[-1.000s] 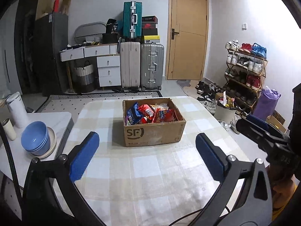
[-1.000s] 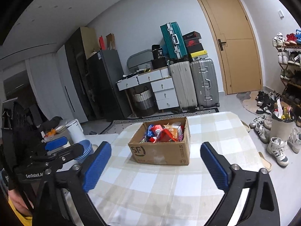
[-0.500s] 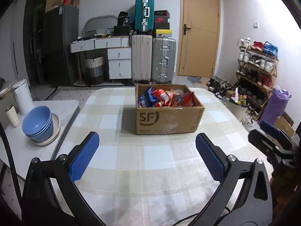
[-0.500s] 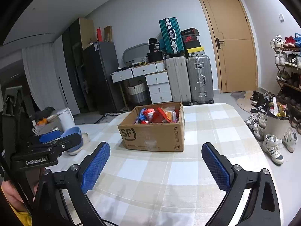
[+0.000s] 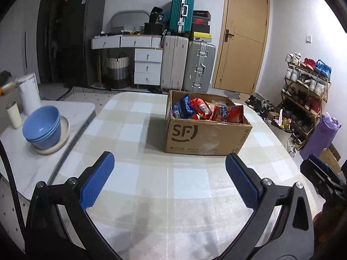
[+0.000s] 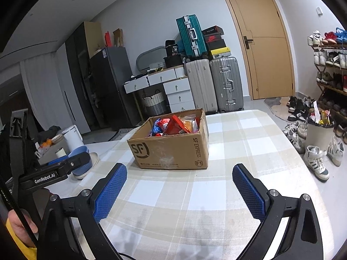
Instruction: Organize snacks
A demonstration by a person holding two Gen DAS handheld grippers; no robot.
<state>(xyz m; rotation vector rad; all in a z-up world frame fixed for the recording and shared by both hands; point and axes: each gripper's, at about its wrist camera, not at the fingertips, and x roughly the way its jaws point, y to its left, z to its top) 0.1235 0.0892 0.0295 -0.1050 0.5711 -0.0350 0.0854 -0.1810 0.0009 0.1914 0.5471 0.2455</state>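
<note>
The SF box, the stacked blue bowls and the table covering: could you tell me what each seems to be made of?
SF box: brown corrugated cardboard, matte, with a printed logo and raw cut edges.
Stacked blue bowls: smooth and slightly glossy with soft highlights; plastic or glazed ceramic, I cannot tell which.
Table covering: checked beige and white, probably woven cloth, matte with a faint texture.
</note>
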